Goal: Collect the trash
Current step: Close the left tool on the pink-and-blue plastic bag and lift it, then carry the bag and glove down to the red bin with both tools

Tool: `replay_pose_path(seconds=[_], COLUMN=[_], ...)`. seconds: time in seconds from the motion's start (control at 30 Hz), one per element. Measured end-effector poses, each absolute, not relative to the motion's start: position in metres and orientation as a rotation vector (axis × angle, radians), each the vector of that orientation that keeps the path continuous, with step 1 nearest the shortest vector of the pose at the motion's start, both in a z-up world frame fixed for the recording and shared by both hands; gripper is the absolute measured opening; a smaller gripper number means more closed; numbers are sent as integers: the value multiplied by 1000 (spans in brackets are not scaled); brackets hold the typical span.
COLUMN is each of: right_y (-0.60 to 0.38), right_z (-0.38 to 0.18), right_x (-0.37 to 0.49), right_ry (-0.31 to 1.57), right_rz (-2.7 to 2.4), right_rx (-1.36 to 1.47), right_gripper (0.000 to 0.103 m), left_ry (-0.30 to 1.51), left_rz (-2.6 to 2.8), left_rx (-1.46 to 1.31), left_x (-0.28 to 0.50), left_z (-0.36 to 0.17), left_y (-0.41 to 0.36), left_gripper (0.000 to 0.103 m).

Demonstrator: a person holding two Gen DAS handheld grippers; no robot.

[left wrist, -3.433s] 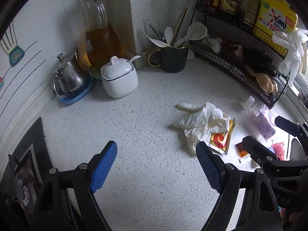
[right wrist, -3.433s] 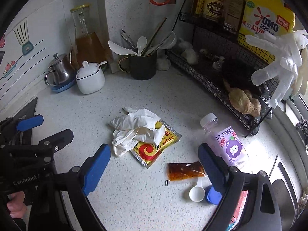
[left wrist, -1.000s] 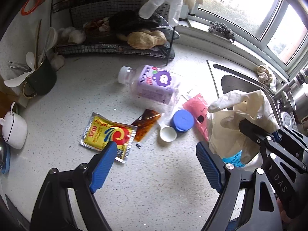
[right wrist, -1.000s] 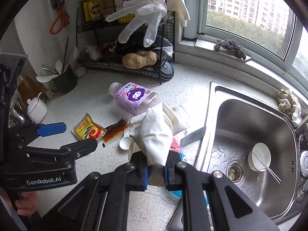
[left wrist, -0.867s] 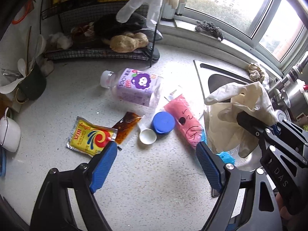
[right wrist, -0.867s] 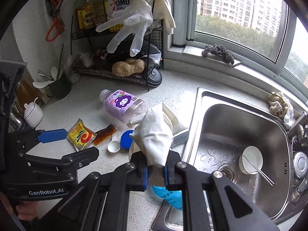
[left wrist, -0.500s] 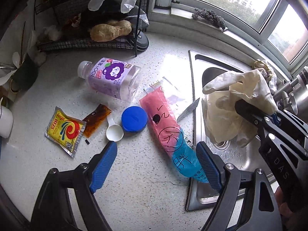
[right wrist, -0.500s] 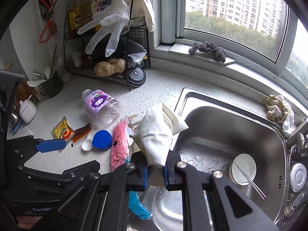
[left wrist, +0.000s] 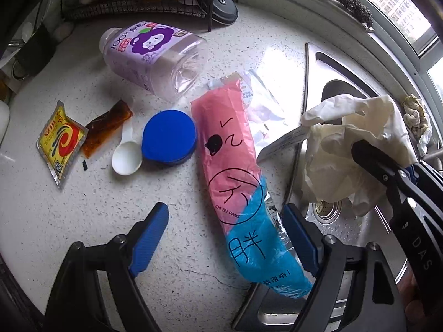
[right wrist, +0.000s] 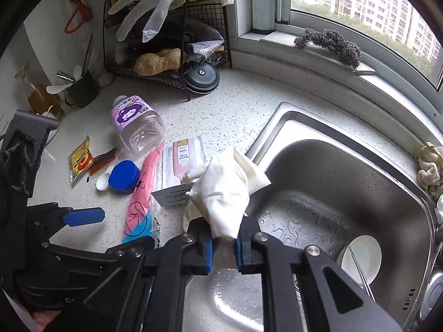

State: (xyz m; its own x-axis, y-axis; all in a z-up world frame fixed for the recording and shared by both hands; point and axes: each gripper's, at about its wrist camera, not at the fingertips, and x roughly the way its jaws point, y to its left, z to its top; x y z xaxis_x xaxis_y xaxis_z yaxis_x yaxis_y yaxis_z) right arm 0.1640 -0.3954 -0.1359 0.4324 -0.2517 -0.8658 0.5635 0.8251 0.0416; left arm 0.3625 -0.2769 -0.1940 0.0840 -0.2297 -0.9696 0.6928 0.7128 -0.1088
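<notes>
My right gripper [right wrist: 223,247] is shut on a crumpled white glove [right wrist: 225,193], held above the sink's left edge; the same glove [left wrist: 349,149] shows at the right of the left wrist view. My left gripper [left wrist: 224,239] is open just above the counter, its blue pads either side of the lower end of a pink-and-blue wrapper [left wrist: 238,177] without touching it. Further left lie a blue lid [left wrist: 169,139], a white scoop [left wrist: 126,157], a brown sauce sachet [left wrist: 106,127], a yellow sachet [left wrist: 59,142] and an empty purple-labelled bottle [left wrist: 155,52].
A steel sink [right wrist: 346,193] with a white dish [right wrist: 360,251] lies right of the counter. A clear packet [right wrist: 184,163] and a card [left wrist: 282,142] lie by its edge. A wire rack [right wrist: 171,63] with ginger, a black round object and a mug of utensils stand behind.
Both grippers travelled right and lower along the counter toward the sink, the glove staying clamped in the right one. The pink-and-blue wrapper has come between the left gripper's open fingers.
</notes>
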Motion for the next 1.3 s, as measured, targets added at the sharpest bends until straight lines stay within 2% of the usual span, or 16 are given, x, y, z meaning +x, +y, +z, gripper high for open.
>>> replay_pose_path(seconds=[0.27,0.37,0.43,0.57,0.63,0.67,1.0,1.3], right_y=[-404,-406,-406,-401,-396,-393,-350,-288], right_z=[-147,-148,-148,-145,-143,-142,-117,-97], right_x=[162,160,159,157,155,154,149,148], right_ry=[1023,1026,1030,1021,1017,1014,966,934], right_rz=[-510,-506,-500,-492,-485,-480,-397,-274], right_rx=[369,377,374,365,362,361,310,236], right_gripper=[11,11,11,11,11,11,11,11], left_ry=[1320,1297,1284,1277,1259,1252,1186,1130], left_rz=[-720,-723,-728,-761,-767,-765,-707,-597], left_rx=[442,466,469,476,483,480,388,311], left_x=[373,373,370,361,353,347,330,303], left_z=[-210,-209,-206,-203,-201,-198,-163,-133], left_y=[-289,-295,-297,-294,-289,-287,-237,-146], left_gripper=[81,69,53,35,22,20,19,19])
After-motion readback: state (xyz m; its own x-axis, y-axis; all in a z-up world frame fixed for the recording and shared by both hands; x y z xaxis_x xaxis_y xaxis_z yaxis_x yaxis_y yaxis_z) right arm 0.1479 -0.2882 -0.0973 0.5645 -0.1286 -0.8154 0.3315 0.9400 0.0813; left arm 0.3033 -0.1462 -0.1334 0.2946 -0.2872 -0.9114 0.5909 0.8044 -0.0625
